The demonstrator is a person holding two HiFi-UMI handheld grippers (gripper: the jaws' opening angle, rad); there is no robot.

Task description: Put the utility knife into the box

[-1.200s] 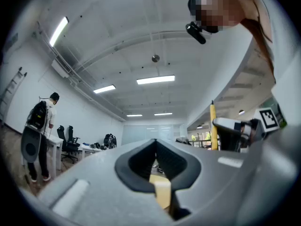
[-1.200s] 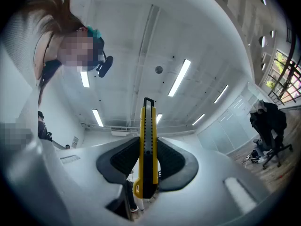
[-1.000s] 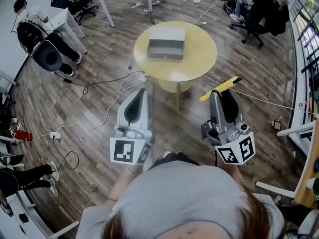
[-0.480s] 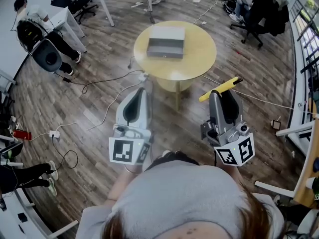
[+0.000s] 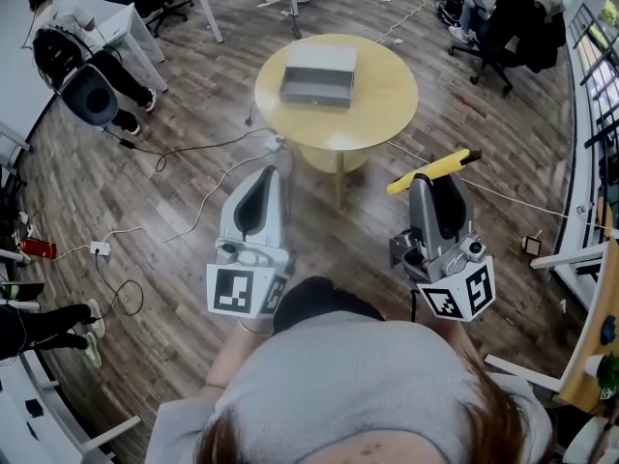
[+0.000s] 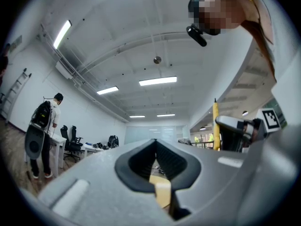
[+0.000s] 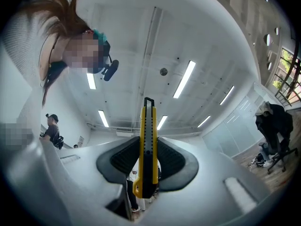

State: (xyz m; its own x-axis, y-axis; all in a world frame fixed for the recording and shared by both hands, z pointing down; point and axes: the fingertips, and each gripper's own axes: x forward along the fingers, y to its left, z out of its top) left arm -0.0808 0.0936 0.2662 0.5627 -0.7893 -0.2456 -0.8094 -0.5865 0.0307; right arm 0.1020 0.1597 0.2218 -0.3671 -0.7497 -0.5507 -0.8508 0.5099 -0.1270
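A yellow utility knife [image 5: 430, 171] sticks out crosswise from my right gripper [image 5: 432, 184], which is shut on it. In the right gripper view the knife [image 7: 147, 145] stands upright between the black pads, pointing at the ceiling. The grey box [image 5: 319, 73] lies on the round yellow table [image 5: 387, 104], some way ahead of both grippers. My left gripper [image 5: 276, 174] is held at the left at about the same height, jaws together with nothing in them. In the left gripper view its gripper [image 6: 155, 142] points up and the knife [image 6: 216, 121] shows at the right.
Cables [image 5: 193, 153] run over the wooden floor around the table. Office chairs [image 5: 503, 17] stand at the back right. A seated person with a backpack [image 5: 68, 56] is at a desk on the left. A power strip [image 5: 97, 248] lies on the floor at the left.
The head view has shifted slightly, so the table and box sit a little higher in the frame. Both grippers hold the same pose and the knife stays gripped.
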